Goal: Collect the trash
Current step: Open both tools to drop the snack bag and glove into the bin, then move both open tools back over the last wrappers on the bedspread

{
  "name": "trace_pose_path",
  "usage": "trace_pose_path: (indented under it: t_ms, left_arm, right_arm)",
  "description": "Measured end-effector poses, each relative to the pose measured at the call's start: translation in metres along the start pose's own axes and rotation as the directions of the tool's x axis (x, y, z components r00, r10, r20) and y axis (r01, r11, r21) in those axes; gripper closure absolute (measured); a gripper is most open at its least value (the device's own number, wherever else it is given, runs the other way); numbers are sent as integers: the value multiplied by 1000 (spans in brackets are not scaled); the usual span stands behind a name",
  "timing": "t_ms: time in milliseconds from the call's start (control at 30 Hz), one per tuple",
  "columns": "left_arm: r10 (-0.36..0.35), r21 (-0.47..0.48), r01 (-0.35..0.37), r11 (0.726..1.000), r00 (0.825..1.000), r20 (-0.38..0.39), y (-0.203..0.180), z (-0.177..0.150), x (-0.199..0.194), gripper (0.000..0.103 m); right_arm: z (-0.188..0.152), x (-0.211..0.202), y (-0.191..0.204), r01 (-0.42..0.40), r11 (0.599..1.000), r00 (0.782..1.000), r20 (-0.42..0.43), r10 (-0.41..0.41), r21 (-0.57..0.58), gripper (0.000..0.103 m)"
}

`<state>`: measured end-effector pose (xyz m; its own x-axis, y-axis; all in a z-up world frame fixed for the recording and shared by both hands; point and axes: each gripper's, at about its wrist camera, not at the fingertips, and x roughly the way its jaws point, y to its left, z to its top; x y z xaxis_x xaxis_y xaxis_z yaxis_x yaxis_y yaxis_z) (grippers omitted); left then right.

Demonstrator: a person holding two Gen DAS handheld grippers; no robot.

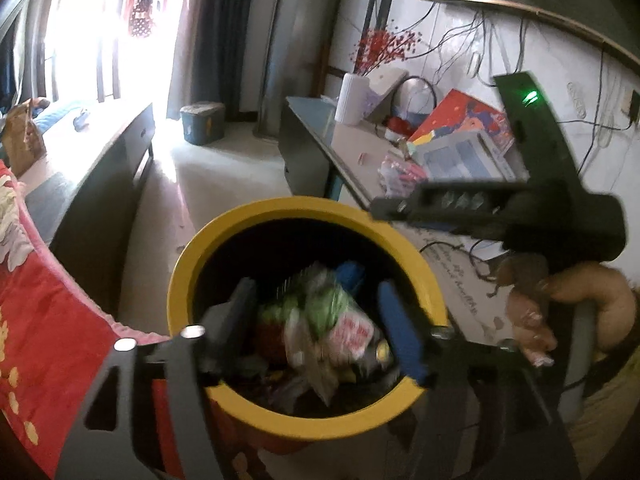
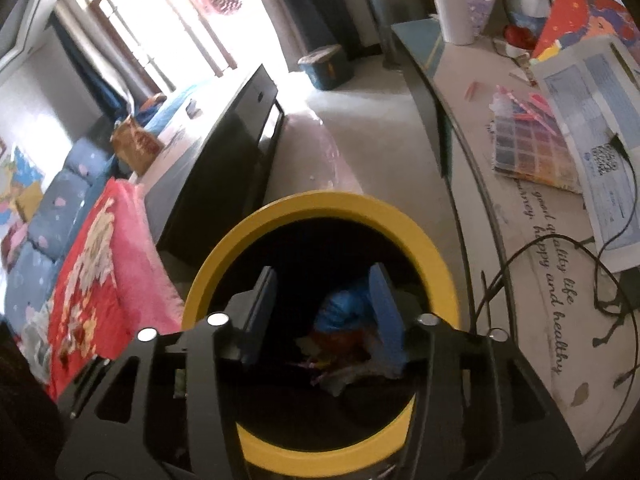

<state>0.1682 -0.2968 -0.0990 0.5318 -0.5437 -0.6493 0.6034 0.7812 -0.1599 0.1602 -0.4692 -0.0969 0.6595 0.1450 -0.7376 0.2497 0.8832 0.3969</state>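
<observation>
The left gripper (image 1: 320, 320) is hanging over the mouth of the yellow-rimmed bin (image 1: 256, 216) with its jaws spread wide; a blurred green-and-white wrapper (image 1: 332, 316) is showing in the gap between them, clear of both pads, though whether it is lying on the heap or still in the air cannot be told. The right gripper (image 2: 320, 312) is pointing down into the same bin (image 2: 320, 204) with its jaws partly apart and nothing pinched between them. Inside the bin, trash is lying in a pile: a crumpled blue bag (image 2: 340, 312), red and white scraps, and more packets. In the left wrist view the right gripper (image 1: 384, 208) is reaching in over the rim from the right, a hand (image 1: 560, 304) gripping its handle. To the left of the bin a red and pink floral blanket (image 2: 104, 264) is lying on a bed, and to the right a desk (image 2: 460, 92) is carrying papers, cables and a white vase (image 2: 456, 8).
</observation>
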Motion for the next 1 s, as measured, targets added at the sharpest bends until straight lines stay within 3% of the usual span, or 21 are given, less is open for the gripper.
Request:
trace_pose_path:
  t_ms: [67, 167, 467, 733, 1000]
  left_arm:
    - [14, -16, -14, 1000, 1000, 4, 4, 0, -3, 16]
    - [44, -22, -44, 999, 998, 37, 11, 0, -16, 8]
    - [135, -62, -128, 990, 982, 129, 34, 2, -64, 7]
    - [279, -141, -255, 956, 942, 187, 72, -2, -111, 7]
    - [377, -244, -324, 914, 900, 217, 112, -14, -153, 7]
  right_arm:
    - [1, -2, -1, -1, 1000, 1000, 11, 1, 10, 53]
    - [3, -9, 4, 12, 1000, 999, 50, -13, 8, 44]
    - [2, -32, 46, -19, 993, 989, 141, 36, -116, 34]
    - [-8, -40, 84, -95, 974, 983, 134, 124, -204, 33]
    - [-30, -42, 134, -182, 932, 970, 97, 222, -314, 33]
